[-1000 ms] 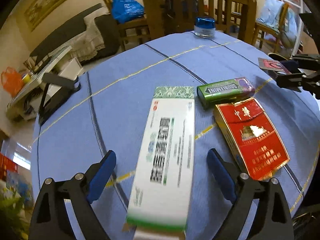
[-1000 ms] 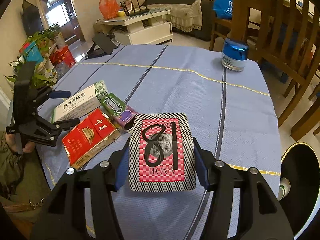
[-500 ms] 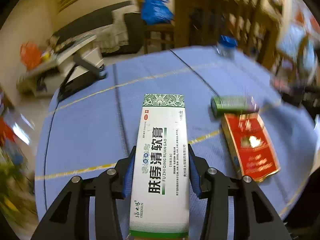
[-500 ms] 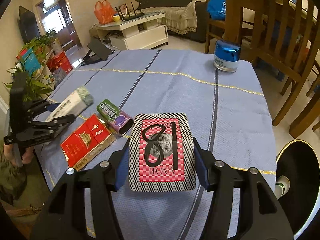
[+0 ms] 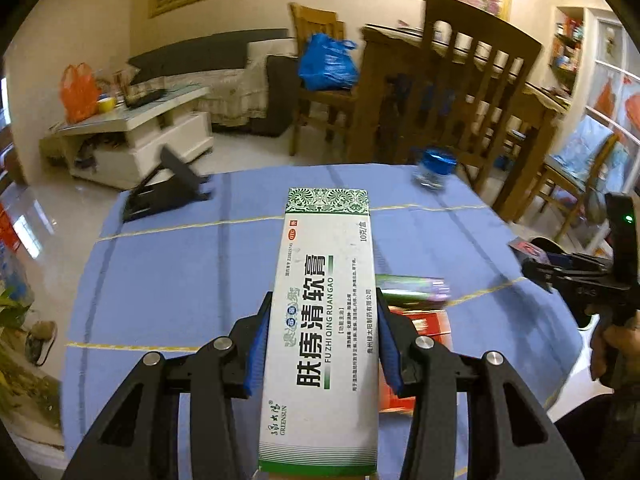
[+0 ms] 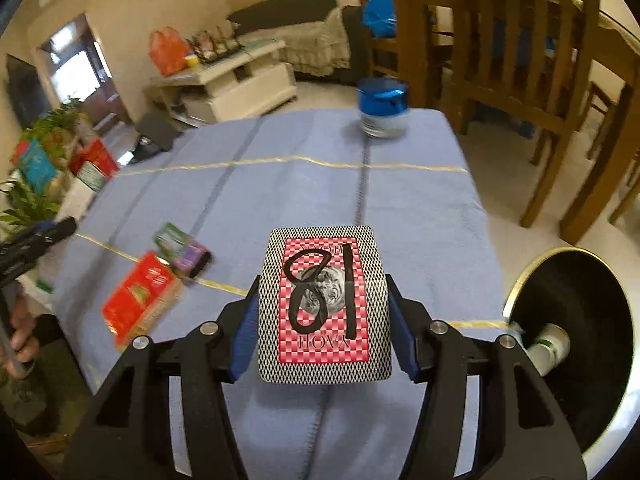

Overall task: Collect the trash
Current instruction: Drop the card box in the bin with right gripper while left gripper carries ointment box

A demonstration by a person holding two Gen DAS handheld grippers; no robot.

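Left gripper clamping white-green ointment box, holding it above blue tablecloth. Right gripper pinching playing-card pack near table edge, beside black trash bin containing white bottle. Red cigarette pack and green-purple gum box lying touching on cloth; blue-lidded jar sitting far side.

On the bench, the cigarette pack lies just in front of the small tin (the two nearly touch). The jar stands well behind the tin, near the far edge; the bin sits off the bench's right side.
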